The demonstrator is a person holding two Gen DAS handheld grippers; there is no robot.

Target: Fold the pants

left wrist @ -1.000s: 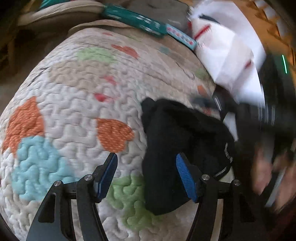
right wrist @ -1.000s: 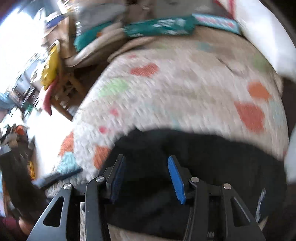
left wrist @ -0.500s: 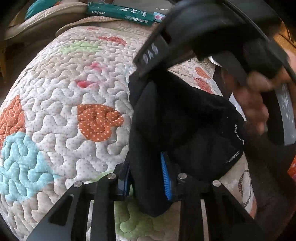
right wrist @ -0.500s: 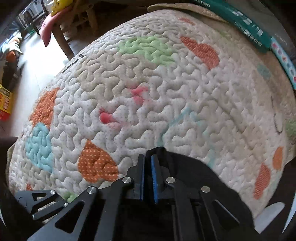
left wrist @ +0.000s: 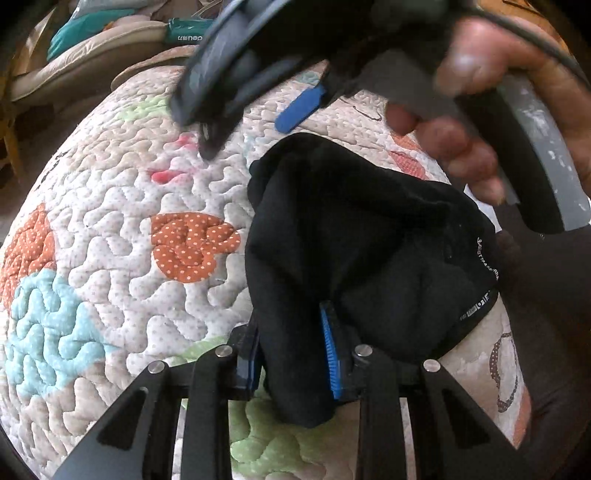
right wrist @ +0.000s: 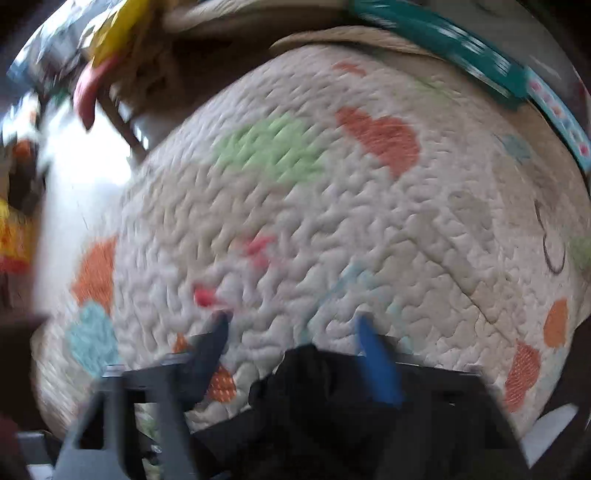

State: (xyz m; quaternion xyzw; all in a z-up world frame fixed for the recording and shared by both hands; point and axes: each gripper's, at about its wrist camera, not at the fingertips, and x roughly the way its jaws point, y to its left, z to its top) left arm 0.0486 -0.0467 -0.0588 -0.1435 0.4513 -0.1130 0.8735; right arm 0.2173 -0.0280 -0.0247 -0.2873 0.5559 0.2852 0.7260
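The black pants [left wrist: 351, 229] lie bunched on a white quilt [left wrist: 110, 184] with coloured patches. My left gripper [left wrist: 291, 356] is shut on the near fold of the cloth, which is squeezed between its blue pads [left wrist: 330, 350]. In the left wrist view my right gripper [left wrist: 255, 125] hovers blurred above the far end of the pants, held by a hand [left wrist: 461, 155]. In its own view the right gripper [right wrist: 293, 328] has its jaws opening. Its fingertips [right wrist: 369, 343] are apart over the bare quilt [right wrist: 332, 221]. The pants [right wrist: 325, 391] lie low between the finger bases, not pinched.
A teal packet [right wrist: 461, 48] lies along the quilt's far edge, also seen as the teal packet [left wrist: 188, 35] in the left wrist view. Beige cushions [left wrist: 74, 62] sit beyond it. The quilt drops off at the left toward a bright floor and wooden furniture [right wrist: 122, 110].
My left gripper closed on the near fold of the pants and has kept its hold. My right gripper pinched the far corner, then let go, opened and lifted off.
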